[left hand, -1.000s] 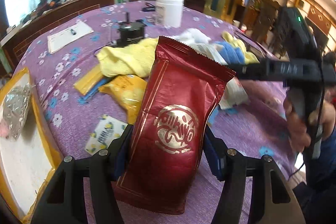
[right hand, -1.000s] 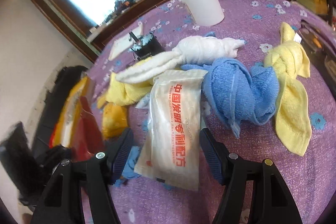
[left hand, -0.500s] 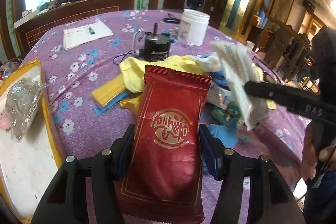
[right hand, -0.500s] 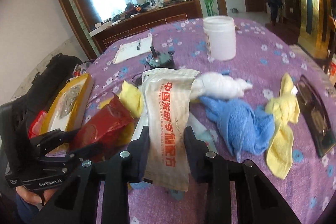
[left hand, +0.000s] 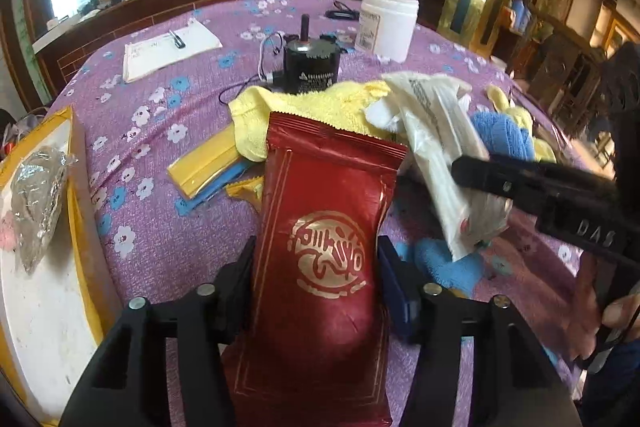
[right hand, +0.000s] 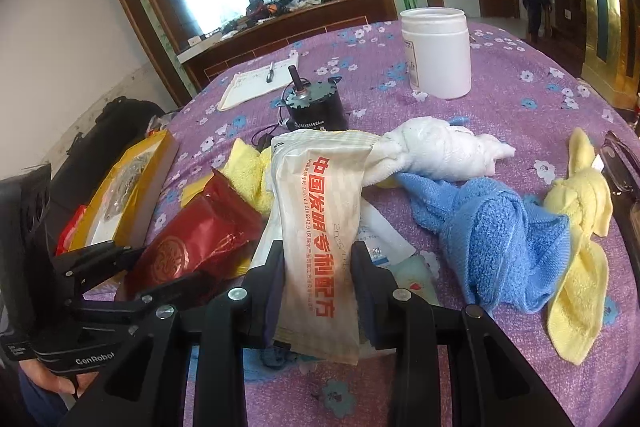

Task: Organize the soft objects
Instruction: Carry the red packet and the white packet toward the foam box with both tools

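White pouch (right hand: 320, 239), frame centre: red print "中国发明专利配方". Left gripper (right hand: 132, 283) body, lower left: "GenRobot", cut off. Right gripper (left hand: 560, 195) body, right edge: "DAS". Red pouch (left hand: 324, 255): gold emblem, unreadable.

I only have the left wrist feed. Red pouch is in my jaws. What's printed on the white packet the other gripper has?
Observer: The white packet carries a column of red Chinese characters down its face; the right gripper is shut on it.
Operator: Anything beyond the blue towel?
Observer: A knotted yellow towel lies right beside the blue towel, touching it.
Operator: And at the far right edge?
Observer: A dark tray sits at the table's rim, next to that yellow towel.
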`<state>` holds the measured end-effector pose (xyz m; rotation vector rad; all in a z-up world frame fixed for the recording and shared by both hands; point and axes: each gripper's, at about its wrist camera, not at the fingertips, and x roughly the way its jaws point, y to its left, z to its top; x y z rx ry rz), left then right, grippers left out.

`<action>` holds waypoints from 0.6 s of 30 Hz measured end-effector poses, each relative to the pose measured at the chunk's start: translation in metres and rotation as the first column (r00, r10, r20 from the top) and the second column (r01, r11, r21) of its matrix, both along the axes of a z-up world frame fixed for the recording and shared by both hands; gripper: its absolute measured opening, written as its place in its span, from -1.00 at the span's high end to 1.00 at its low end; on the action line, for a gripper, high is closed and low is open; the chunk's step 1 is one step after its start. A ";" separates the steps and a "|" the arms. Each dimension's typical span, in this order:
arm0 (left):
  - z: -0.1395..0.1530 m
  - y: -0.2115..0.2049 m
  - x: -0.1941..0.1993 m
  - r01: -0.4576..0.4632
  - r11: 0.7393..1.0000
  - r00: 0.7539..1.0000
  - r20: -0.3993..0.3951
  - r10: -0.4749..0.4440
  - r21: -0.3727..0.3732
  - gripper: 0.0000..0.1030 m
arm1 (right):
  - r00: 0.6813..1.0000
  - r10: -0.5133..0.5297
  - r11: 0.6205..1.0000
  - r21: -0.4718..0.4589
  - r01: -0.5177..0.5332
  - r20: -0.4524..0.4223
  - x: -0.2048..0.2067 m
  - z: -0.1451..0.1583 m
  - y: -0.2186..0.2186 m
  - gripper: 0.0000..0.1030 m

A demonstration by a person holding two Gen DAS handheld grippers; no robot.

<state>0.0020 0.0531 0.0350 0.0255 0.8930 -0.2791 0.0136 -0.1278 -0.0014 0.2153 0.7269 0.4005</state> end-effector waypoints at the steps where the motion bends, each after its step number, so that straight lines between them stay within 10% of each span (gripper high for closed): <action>1: 0.000 0.002 0.000 -0.008 1.000 1.000 0.014 0.008 -0.018 -0.01 | 1.000 0.003 1.000 0.016 -0.003 0.006 0.000 0.000 -0.001 0.32; 18: 0.020 0.028 -0.011 -0.054 0.987 0.981 0.177 0.081 -0.151 0.00 | 0.993 0.004 0.999 0.045 -0.009 0.120 -0.010 0.010 0.003 0.32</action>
